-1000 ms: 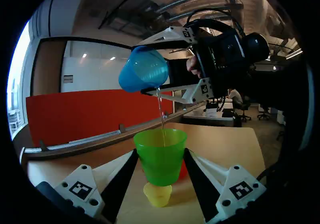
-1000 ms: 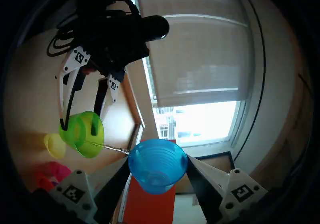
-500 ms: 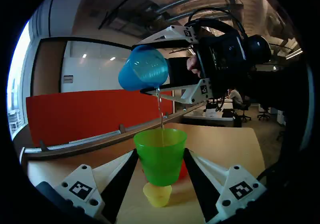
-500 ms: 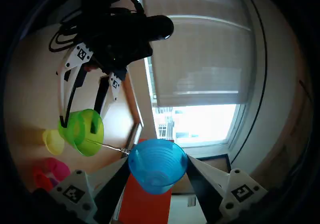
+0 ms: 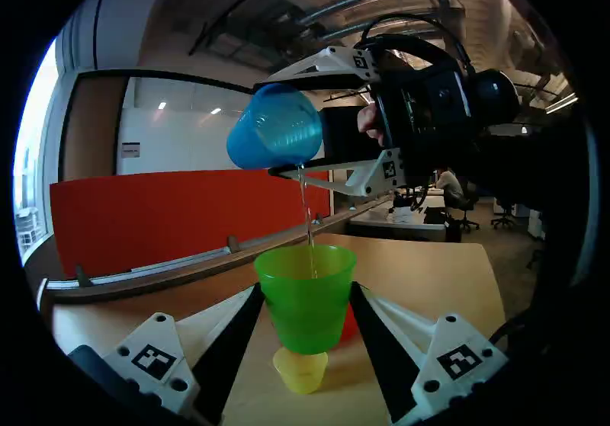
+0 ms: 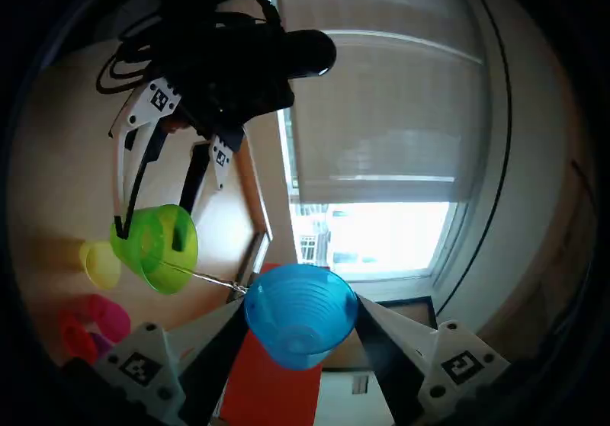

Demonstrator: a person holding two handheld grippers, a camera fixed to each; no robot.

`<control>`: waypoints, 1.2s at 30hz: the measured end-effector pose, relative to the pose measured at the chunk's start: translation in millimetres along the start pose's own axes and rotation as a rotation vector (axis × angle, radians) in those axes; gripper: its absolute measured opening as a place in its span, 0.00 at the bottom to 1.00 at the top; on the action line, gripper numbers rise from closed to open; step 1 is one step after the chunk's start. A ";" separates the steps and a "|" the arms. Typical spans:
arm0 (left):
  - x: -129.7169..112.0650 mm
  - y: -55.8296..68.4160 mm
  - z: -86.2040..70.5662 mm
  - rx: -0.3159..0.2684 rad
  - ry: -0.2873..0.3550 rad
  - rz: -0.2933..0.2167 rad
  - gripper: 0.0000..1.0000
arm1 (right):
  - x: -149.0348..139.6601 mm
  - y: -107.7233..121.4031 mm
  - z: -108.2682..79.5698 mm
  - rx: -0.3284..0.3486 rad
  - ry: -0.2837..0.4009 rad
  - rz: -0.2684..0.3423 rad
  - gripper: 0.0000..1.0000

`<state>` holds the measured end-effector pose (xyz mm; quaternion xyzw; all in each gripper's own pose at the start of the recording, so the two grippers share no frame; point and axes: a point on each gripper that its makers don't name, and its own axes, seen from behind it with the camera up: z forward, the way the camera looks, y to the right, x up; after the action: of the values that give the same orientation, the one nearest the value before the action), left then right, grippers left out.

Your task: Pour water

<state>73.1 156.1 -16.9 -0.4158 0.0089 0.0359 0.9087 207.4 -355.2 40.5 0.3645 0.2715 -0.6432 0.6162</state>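
Note:
In the left gripper view my left gripper (image 5: 306, 304) is shut on an upright green cup (image 5: 306, 296) held above the wooden table (image 5: 427, 270). Above it, the right gripper (image 5: 293, 129) holds a tilted blue cup (image 5: 274, 130), and a thin stream of water (image 5: 306, 213) falls from its rim into the green cup. In the right gripper view my right gripper (image 6: 300, 327) is shut on the blue cup (image 6: 300, 325). The water stream (image 6: 210, 277) runs from it to the green cup (image 6: 156, 247), which the left gripper (image 6: 149, 232) holds.
A small yellow cup (image 5: 301, 369) stands on the table under the green cup, with a red cup (image 5: 349, 324) behind it. The yellow cup (image 6: 99, 264) and pink and red cups (image 6: 95, 321) show in the right gripper view. A red partition (image 5: 152, 216) lines the table's far edge.
The blue cup has tipped slightly further and the right gripper has shifted a little. Water keeps streaming into the green cup, which has stayed in place.

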 end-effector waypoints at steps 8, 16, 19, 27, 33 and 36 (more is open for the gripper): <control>0.4 0.5 0.1 -0.001 0.000 0.002 0.82 | 1.9 -0.9 0.1 -0.004 -0.001 -0.024 0.92; 1.5 0.9 -0.2 -0.003 0.001 0.002 0.82 | 2.5 -1.3 0.2 -0.007 -0.006 -0.057 0.92; 1.6 1.8 -0.2 -0.003 0.001 0.003 0.81 | 3.2 -1.0 0.5 -0.008 -0.007 -0.064 0.92; 1.3 1.6 -0.9 -0.003 0.002 0.002 0.82 | 4.1 1.1 0.4 -0.015 -0.010 -0.082 0.92; 1.8 1.7 -1.0 -0.004 0.003 0.003 0.82 | 5.4 0.3 0.6 -0.014 -0.009 -0.095 0.92; 1.2 2.0 -0.7 -0.005 0.002 0.003 0.81 | 5.6 0.4 0.3 -0.015 -0.010 -0.096 0.92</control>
<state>74.1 156.9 -18.9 -0.4181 0.0105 0.0369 0.9076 207.9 -358.8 36.2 0.3433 0.2904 -0.6718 0.5886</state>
